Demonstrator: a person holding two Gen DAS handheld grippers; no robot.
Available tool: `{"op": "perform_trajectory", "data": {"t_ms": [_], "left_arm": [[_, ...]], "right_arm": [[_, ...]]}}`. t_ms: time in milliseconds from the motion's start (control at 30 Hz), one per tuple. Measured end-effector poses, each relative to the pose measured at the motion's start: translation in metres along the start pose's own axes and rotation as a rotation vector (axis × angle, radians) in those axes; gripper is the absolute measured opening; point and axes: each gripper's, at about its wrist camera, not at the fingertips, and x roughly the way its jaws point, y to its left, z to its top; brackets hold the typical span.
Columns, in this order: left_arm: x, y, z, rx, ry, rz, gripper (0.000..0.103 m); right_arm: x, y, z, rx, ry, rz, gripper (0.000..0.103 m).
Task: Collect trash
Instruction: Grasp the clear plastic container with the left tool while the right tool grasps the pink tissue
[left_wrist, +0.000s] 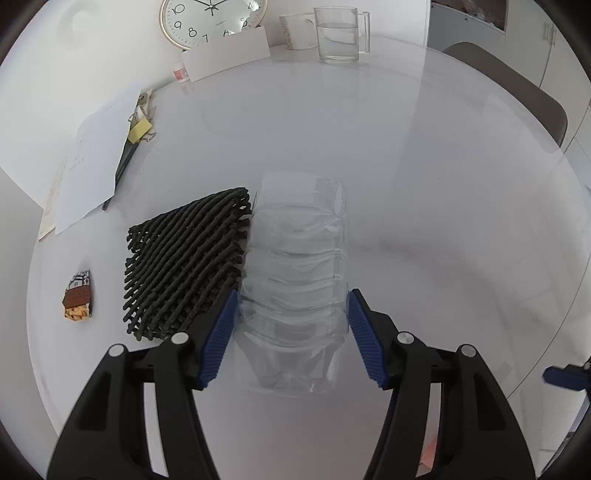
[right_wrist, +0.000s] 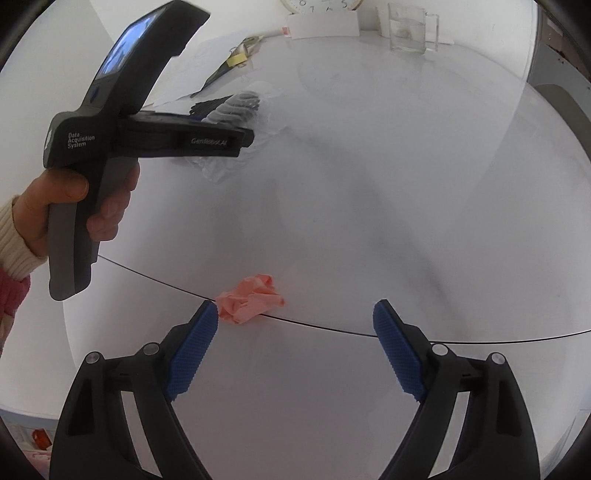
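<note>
A crushed clear plastic bottle (left_wrist: 299, 266) lies on the white round table (left_wrist: 424, 192), between the blue pads of my left gripper (left_wrist: 291, 306). The pads touch its sides, so the gripper is shut on it. A small snack wrapper (left_wrist: 77, 297) lies at the table's left edge. In the right wrist view, a crumpled pink paper (right_wrist: 249, 299) lies on the table just ahead of the left pad of my right gripper (right_wrist: 295, 314), which is open and empty. The left gripper's body (right_wrist: 147, 136) and the bottle (right_wrist: 255, 110) show at upper left there.
A black woven mat (left_wrist: 184, 266) lies just left of the bottle. White papers (left_wrist: 92, 162) and a pen lie at far left. A clock (left_wrist: 210, 18), a white card (left_wrist: 229, 55) and a glass mug of water (left_wrist: 340, 35) stand at the back. A chair (left_wrist: 517, 92) is at right.
</note>
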Motion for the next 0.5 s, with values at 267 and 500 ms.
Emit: {"op": "perform_trajectory", "data": {"t_ms": [267,500], "left_arm": [[-0.042,0.022,-0.012,-0.141,-0.065,-0.072,0.059],[-0.093,0.043,-0.045,-0.224,-0.107,-0.065,0.059]], "right_arm": [[0.028,0.023,0.001,-0.053,0.042,0.051,0.071],[0.037,0.037,0.0,-0.13,0.051,0.012,0.043]]}}
